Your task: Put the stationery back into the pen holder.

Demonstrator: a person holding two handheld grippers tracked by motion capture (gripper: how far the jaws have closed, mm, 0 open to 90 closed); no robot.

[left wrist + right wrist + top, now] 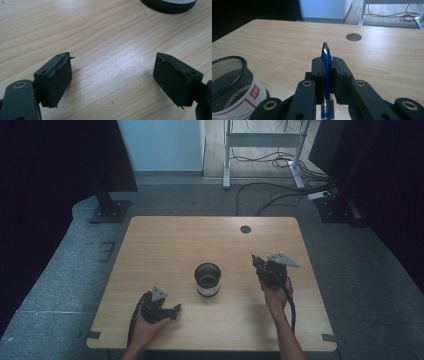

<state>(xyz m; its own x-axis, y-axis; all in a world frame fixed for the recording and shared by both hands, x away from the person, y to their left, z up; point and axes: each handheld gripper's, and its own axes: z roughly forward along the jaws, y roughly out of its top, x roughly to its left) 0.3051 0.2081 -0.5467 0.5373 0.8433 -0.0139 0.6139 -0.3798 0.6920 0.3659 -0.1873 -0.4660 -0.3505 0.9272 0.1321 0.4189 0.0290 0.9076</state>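
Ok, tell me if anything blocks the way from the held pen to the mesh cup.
Nothing visible does. The right hand-held gripper is shut on the blue pen, and bare table lies between it and the open mesh cup. The left hand-held gripper sits open, apart, nearer the person.

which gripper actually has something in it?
The right gripper: its jaws are clamped on a blue pen, tip up. The left gripper sits open over bare table, holding nothing.

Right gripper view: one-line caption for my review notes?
Right tool shut on a blue pen, beside a mesh cup on the wooden table.
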